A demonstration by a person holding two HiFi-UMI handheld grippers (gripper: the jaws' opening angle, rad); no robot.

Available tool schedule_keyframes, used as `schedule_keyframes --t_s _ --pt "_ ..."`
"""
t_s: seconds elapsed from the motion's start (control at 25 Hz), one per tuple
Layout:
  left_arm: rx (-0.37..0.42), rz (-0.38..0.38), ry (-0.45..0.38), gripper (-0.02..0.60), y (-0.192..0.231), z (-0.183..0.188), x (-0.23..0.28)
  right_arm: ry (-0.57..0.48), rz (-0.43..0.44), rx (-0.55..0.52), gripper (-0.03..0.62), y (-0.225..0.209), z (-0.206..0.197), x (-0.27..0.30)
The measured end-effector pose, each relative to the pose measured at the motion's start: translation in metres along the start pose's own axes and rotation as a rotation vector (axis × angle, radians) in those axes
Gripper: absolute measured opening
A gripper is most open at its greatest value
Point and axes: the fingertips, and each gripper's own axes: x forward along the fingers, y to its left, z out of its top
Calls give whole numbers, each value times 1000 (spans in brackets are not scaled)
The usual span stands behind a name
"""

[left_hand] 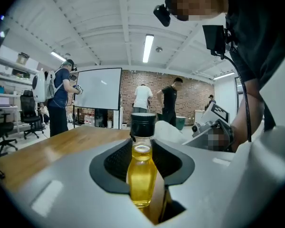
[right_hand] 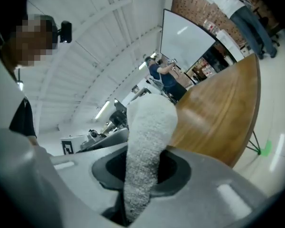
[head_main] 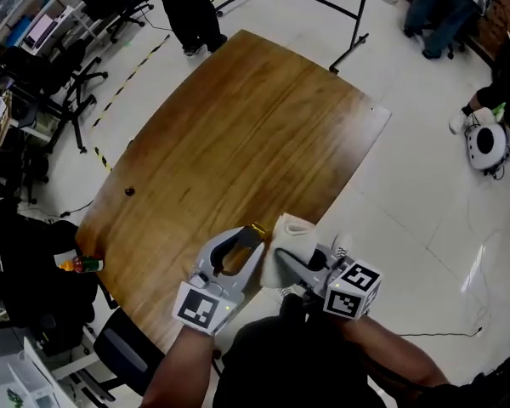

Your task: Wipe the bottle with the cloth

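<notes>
No words, brands or numbers can be read; only black-and-white square markers [head_main: 197,307] show, on the cubes [head_main: 353,289] of the left gripper [head_main: 251,236] and right gripper [head_main: 285,257]

table [head_main: 263,117]: wooden, glossy
speck [head_main: 129,191]: dark, on table's left edge
chairs [head_main: 72,92]: black, far left
whiteboard [left_hand: 99,89]: far end

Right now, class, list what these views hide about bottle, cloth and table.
Base of bottle: left gripper view, sunk between the left tongs.
Lower end of cloth: right gripper view, buried in the right tongs.
Cloth-bottle contact: head view, tongs cover it.
The dark speck on table: head view, too small.
</notes>
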Motion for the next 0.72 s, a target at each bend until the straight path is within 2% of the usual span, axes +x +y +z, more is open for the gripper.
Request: schedule_keyframes --t_s 0.16,0.4,0.52,0.72 --pt "-14 26 3 144 -2 -1 2 -104 -6 -82 71 11 9 5" --pt "-16 44 6 144 -3 -5 4 -141 -54 -128 71 4 4 9" --pt "-11 39 -6 144 -5 -4 3 -99 -90 -138 71 -9 -8 11" --pt "-13 42 -5 144 -6 -4 3 46 -179 -40 71 -44 -39 19"
